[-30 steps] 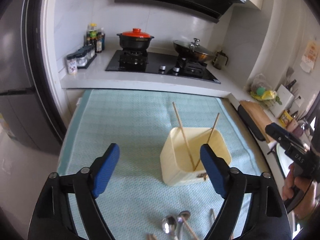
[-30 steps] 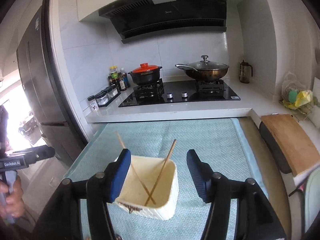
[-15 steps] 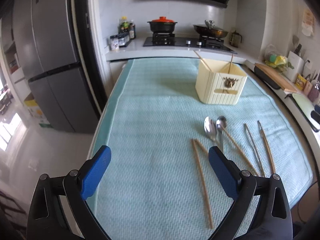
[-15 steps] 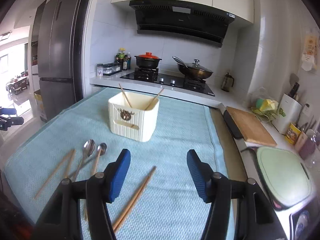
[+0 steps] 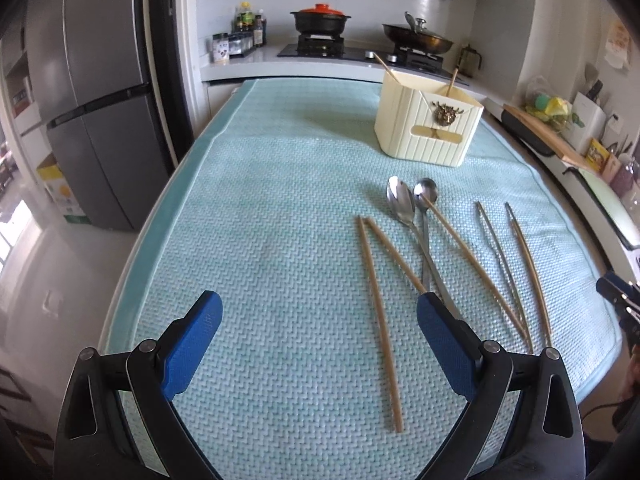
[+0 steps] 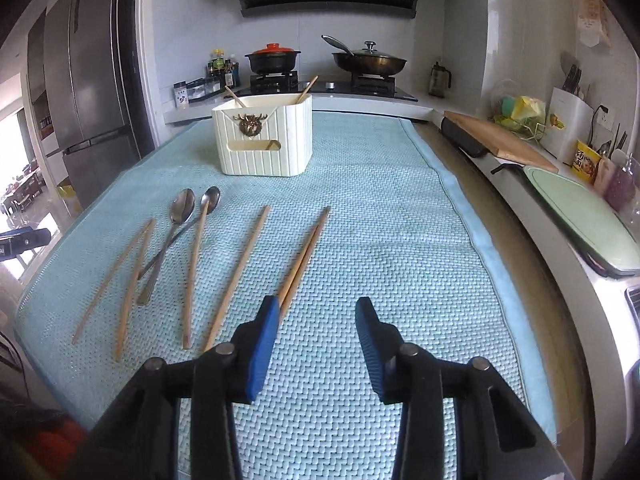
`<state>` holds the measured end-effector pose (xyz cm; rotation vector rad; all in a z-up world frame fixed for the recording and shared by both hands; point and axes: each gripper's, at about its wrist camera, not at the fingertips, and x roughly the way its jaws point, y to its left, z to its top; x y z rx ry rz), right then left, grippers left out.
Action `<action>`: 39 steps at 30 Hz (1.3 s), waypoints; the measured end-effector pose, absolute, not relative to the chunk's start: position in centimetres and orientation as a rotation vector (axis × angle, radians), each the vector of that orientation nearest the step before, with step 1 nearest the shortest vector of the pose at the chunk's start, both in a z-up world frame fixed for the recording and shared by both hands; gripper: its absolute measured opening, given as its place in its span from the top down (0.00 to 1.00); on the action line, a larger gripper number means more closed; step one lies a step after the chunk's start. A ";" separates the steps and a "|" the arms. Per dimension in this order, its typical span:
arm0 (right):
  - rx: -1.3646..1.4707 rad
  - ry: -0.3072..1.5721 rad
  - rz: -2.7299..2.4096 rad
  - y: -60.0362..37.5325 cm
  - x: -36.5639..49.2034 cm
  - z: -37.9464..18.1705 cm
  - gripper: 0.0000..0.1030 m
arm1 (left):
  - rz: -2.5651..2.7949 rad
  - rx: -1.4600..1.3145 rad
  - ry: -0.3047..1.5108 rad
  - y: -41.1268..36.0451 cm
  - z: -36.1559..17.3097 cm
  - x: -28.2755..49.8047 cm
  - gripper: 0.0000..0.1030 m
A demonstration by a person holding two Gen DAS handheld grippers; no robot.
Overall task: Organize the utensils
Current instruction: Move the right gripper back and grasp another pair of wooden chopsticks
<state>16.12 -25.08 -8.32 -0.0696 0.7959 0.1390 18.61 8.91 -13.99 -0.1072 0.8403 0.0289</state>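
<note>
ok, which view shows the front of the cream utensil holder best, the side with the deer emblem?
Right wrist view: the cream utensil holder faces the camera nearly square, emblem and slot plain, two chopsticks standing inside. In the left wrist view the holder sits turned, corner-on, so its front is seen at a slant and the emblem looks smaller.

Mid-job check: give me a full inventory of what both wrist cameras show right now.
Mat: one, pale blue-green, covering the counter.
Utensil holder: one, cream, far end of the mat.
Chopsticks in holder: two, wooden, leaning apart.
Loose chopsticks: about five, wooden, flat on the mat.
Spoons: two, metal bowls, one with a wooden handle, handles crossing.
Pot: one, black with red lid, on the stove.
Pan: one, dark, lidded, on the stove.
Fridge: one, grey, left.
Cutting board: one, wooden, right counter.
Left gripper: blue pads, open wide, empty.
Right gripper: blue pads, jaws just been closing, nothing between them.
</note>
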 end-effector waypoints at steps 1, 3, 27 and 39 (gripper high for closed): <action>-0.060 0.801 0.146 -24.9 16.2 -8.5 0.61 | 0.019 -0.114 0.851 8.7 -14.4 19.0 0.05; -0.055 0.809 0.155 -24.5 16.2 -8.8 0.61 | 0.003 -0.116 0.867 8.2 -15.2 19.8 0.05; 0.128 1.038 0.168 -24.6 27.3 -15.5 0.78 | 0.086 0.017 1.012 7.1 -21.8 28.4 0.05; -0.040 1.102 0.108 -22.9 29.3 -16.0 0.88 | 0.061 0.002 1.029 7.7 -22.2 28.9 0.05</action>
